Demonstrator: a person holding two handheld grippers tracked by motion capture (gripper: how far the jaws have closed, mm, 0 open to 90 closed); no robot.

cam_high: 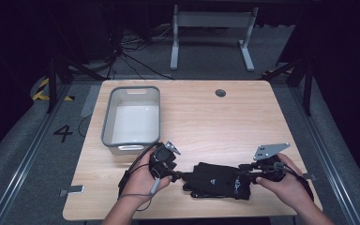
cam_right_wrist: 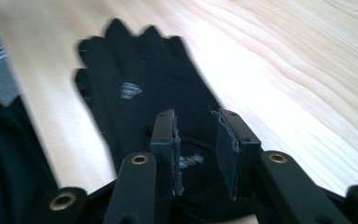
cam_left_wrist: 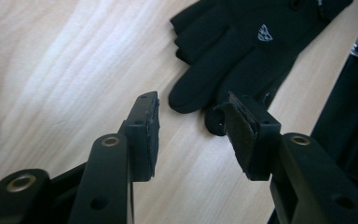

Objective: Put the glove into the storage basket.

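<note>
Black glove (cam_high: 220,180) lies flat on table (cam_high: 206,117), near front edge, well apart from grey bin (cam_high: 132,117). Left gripper (cam_left_wrist: 193,133) at glove's fingertip end, jaws wide, empty. Right gripper (cam_right_wrist: 196,149) over glove's cuff end, jaws narrow but apart, nothing clamped.

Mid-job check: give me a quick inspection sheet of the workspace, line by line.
Surface: wooden table, grommet hole near far edge.
Job's things: black glove lying flat at near edge; grey bin at left, nothing seen inside.
Clutter: nothing seen.
Grippers: left gripper open at the glove's fingertips; right gripper open over the cuff.
Cables: black cable loops from the left gripper.
Surroundings: white desk frame, floor cables, hazard tape.
</note>
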